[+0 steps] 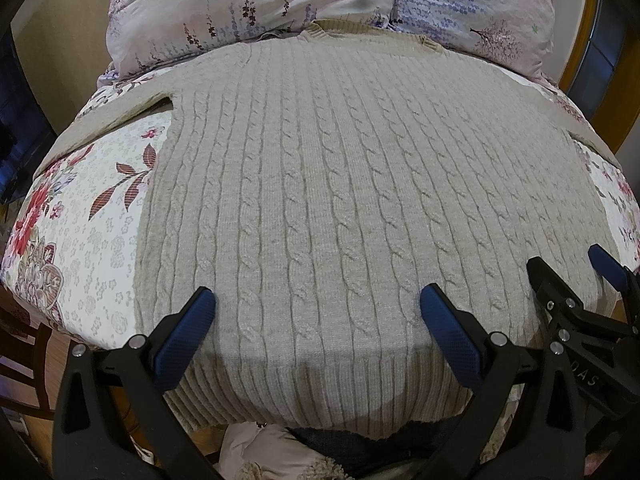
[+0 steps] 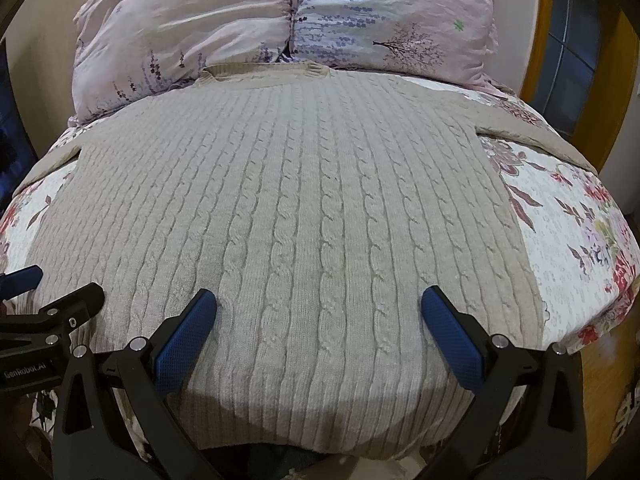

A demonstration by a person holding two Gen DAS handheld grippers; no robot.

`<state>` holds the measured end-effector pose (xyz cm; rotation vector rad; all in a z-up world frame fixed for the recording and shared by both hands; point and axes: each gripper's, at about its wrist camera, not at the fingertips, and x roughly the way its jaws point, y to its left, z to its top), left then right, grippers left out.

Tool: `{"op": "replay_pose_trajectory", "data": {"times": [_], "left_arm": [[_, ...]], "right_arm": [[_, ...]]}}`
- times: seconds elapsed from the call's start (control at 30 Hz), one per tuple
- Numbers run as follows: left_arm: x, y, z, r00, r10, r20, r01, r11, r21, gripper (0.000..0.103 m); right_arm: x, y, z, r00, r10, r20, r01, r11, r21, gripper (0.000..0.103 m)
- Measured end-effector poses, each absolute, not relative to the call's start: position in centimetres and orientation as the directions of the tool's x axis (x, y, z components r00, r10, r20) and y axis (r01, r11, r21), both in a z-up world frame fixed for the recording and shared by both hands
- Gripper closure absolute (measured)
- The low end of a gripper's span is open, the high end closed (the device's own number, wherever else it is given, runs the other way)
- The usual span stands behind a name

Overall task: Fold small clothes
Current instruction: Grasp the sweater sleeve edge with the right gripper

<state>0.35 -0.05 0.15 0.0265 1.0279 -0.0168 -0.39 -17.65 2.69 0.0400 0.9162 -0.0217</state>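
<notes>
Where the bed's near edge curves down toward the cameras, one beige cable-knit sweater [image 1: 320, 184] lies spread flat on the floral bedspread [image 1: 92, 240], its ribbed hem draped a little over that near edge and its ribbed collar [image 2: 264, 72] reaching the far end, touching the pillows. One sleeve [image 1: 120, 116] runs out toward the bed's left edge and the other sleeve [image 2: 532, 136] toward the right edge, each lying flat on the spread.

Two grippers are held side by side over the hem, both pointing along the sweater toward the collar. The left gripper [image 1: 318, 304] has its blue-padded fingers [image 1: 188, 328] spread wide, with bare knit between them and nothing gripped. The right gripper [image 2: 319, 304] is posed the same way just to its right, its padded fingers [image 2: 452, 336] equally wide apart and empty; whether the tips touch the knit cannot be told. Each gripper shows at the edge of the other's view, close alongside.

Two pillows sit at the far end: a pink one [image 2: 180, 28] on the left and a lilac-patterned one [image 2: 392, 20] on the right, pressed together. An orange-brown wooden frame [image 2: 544, 48] rises beyond the bed's right edge.
</notes>
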Motion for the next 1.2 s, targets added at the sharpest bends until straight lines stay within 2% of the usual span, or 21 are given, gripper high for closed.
{"op": "replay_pose_trajectory", "data": {"times": [0.33, 0.4, 0.57, 0.67, 0.73, 0.83, 0.9, 0.97, 1.1, 1.2], "left_arm": [[1.4, 0.0, 0.2, 0.504, -0.007, -0.864, 0.052, 0.998, 0.023, 0.002], [1.9, -0.2, 0.4, 0.511, 0.006, -0.859, 0.059, 0.997, 0.041, 0.002], [3.7, -0.3, 0.8, 0.541, 0.053, -0.839, 0.057, 0.993, 0.099, 0.002], [5.4, 0.0, 1.3, 0.554, 0.070, -0.829, 0.052, 0.992, 0.118, 0.002], [6.9, 0.2, 1.7, 0.560, 0.085, -0.824, 0.045, 0.990, 0.133, 0.002], [8.6, 0.5, 2.2, 0.567, 0.083, -0.819, 0.048, 0.990, 0.133, 0.002], [9.6, 0.8, 2.6, 0.575, 0.058, -0.816, 0.055, 0.992, 0.110, 0.002], [10.4, 1.1, 2.8, 0.580, 0.026, -0.814, 0.063, 0.995, 0.076, 0.002], [11.9, 2.1, 3.3, 0.586, -0.094, -0.805, 0.085, 0.995, -0.055, 0.002], [13.3, 2.4, 3.6, 0.591, -0.115, -0.799, 0.087, 0.993, -0.079, 0.002]], "right_arm": [[0.2, -18.6, 2.5, 0.647, 0.100, -0.756, -0.094, 0.994, 0.051, 0.001], [1.0, -19.7, 3.0, 0.642, 0.137, -0.755, -0.095, 0.991, 0.099, 0.001], [4.4, -26.5, 4.6, 0.662, 0.162, -0.732, 0.056, 0.963, 0.263, 0.001], [6.8, -32.4, 5.8, 0.692, 0.109, -0.714, 0.194, 0.924, 0.329, 0.001], [8.6, -37.2, 6.4, 0.707, 0.062, -0.705, 0.301, 0.875, 0.379, 0.005], [11.3, -43.6, 5.8, 0.694, 0.015, -0.720, 0.438, 0.784, 0.439, 0.019], [12.6, -46.5, 4.9, 0.672, 0.004, -0.740, 0.510, 0.722, 0.467, 0.032], [13.7, -49.3, 3.7, 0.656, 0.011, -0.755, 0.566, 0.655, 0.501, 0.039], [14.7, -52.9, 1.7, 0.623, -0.002, -0.782, 0.655, 0.549, 0.520, 0.048], [14.6, -55.0, 0.7, 0.628, -0.003, -0.778, 0.678, 0.492, 0.546, 0.055]]}}
